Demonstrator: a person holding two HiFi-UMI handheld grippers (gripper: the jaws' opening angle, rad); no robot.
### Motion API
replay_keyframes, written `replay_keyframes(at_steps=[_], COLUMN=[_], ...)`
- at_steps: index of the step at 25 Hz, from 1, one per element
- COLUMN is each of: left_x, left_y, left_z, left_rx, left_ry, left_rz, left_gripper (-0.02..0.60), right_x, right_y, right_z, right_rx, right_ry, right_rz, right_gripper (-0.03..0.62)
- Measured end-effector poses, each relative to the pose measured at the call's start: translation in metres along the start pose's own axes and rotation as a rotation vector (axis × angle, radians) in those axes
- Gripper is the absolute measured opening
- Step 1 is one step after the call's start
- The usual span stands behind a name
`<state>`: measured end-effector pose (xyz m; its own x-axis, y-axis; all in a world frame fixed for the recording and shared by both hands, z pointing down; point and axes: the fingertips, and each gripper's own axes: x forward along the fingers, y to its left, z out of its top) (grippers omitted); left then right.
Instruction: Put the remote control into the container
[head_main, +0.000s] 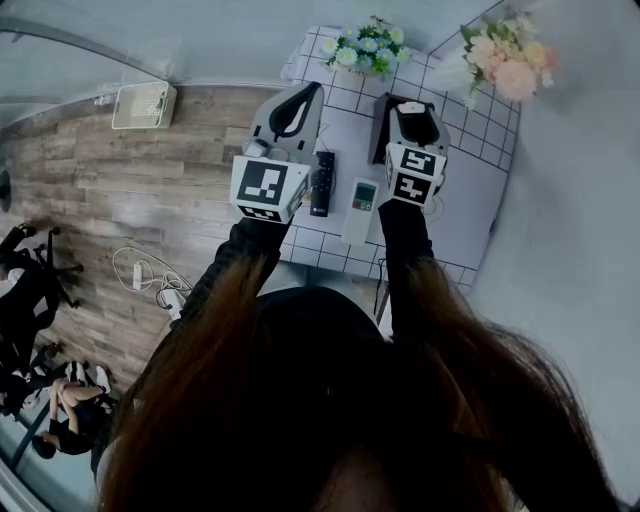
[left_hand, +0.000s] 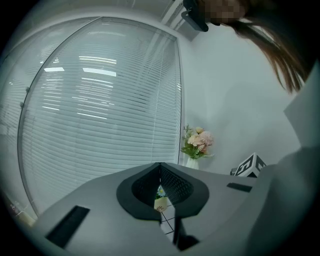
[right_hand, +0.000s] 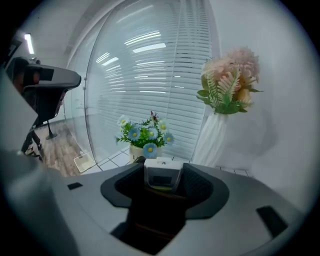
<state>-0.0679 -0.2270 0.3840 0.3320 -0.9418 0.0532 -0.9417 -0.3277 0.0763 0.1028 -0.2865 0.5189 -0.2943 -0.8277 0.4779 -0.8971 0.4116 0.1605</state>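
Head view: we reach both arms out over the table (head_main: 470, 200), left gripper (head_main: 303, 92) level, right gripper (head_main: 417, 110) tipped down over the dark container (head_main: 383, 128). Left gripper view: our jaws meet at the tips, empty. Right gripper view: our jaws, set wide, clamp the remote (right_hand: 162, 176) upright above the container.

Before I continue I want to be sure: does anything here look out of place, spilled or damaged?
Nothing stands out. The black remote and a white remote lie flat on the checked cloth, the blue flowers and pink flowers stand upright, and the right gripper holds a second white remote upright.
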Motion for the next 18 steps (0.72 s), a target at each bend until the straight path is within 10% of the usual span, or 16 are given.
replay_keyframes(at_steps=[7,11,18], left_x=[-0.001,-0.001,-0.004], left_y=[-0.006,-0.012,-0.022], left_z=[0.008,0.018,0.037], left_rx=[-0.002,0.005,0.020], left_ry=[-0.016,-0.036,-0.072], left_rz=[-0.008,-0.023,-0.045], left_gripper=[0.008,0.009,0.009], right_x=[-0.025,-0.047,-0.091], right_y=[-0.021,-0.033,-0.040], right_z=[0.030,0.053,0.086], right_rx=[0.100,0.103,0.100], right_ry=[-0.156,-0.260,-0.386], right_rz=[0.006,-0.021,-0.027], right_gripper=[0.231,0.036,0.018])
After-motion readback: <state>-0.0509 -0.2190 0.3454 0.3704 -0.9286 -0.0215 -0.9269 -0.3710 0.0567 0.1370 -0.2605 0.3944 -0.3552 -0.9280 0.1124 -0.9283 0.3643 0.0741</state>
